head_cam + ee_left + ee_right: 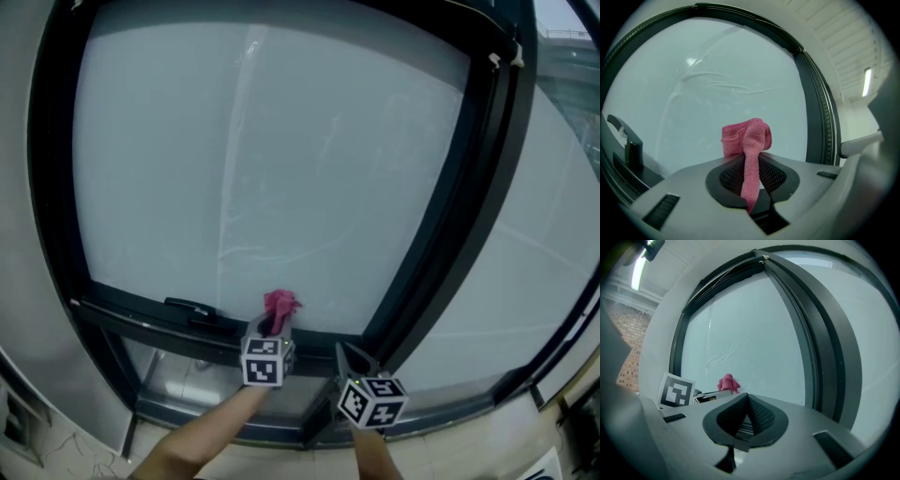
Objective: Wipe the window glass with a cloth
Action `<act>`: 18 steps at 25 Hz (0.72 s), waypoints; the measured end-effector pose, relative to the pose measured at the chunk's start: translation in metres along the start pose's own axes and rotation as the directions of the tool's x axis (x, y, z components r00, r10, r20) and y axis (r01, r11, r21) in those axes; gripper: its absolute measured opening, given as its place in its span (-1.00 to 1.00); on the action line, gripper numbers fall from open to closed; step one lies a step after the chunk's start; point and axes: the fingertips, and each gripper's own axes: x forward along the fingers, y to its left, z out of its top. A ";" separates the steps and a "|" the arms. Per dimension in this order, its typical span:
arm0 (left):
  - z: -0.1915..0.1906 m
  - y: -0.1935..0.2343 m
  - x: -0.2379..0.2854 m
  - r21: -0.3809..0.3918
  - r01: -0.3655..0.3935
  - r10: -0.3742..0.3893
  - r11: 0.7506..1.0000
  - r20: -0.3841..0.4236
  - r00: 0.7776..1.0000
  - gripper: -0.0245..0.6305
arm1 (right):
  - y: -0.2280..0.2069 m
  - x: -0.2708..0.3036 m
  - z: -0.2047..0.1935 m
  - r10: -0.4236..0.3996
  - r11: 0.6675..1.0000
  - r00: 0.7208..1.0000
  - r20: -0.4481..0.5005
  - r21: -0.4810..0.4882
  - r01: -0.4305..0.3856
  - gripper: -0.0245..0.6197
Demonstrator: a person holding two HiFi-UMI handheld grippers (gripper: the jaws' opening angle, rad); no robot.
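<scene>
A pink cloth (279, 306) is bunched in my left gripper (273, 324), which is shut on it near the bottom edge of the large window glass (272, 150). In the left gripper view the cloth (749, 140) sticks out past the jaws, close to the pane (717, 84); I cannot tell whether it touches. My right gripper (349, 357) sits lower right, by the dark frame, shut and holding nothing. From the right gripper view its jaws (747, 397) meet at the tips, with the cloth (727, 383) to the left. Faint streaks mark the glass.
A dark window frame (459, 206) runs diagonally at the right, with a second pane (534, 244) beyond it. A black window handle (192, 309) lies on the lower rail left of the cloth, seen as a handle (628, 140) in the left gripper view.
</scene>
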 end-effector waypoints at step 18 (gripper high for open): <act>-0.029 -0.135 0.049 -0.033 0.232 -0.234 0.972 -0.065 0.970 -0.77 | -0.093 -0.063 -0.007 -0.208 0.977 0.978 0.002 0.055 0.207 -0.92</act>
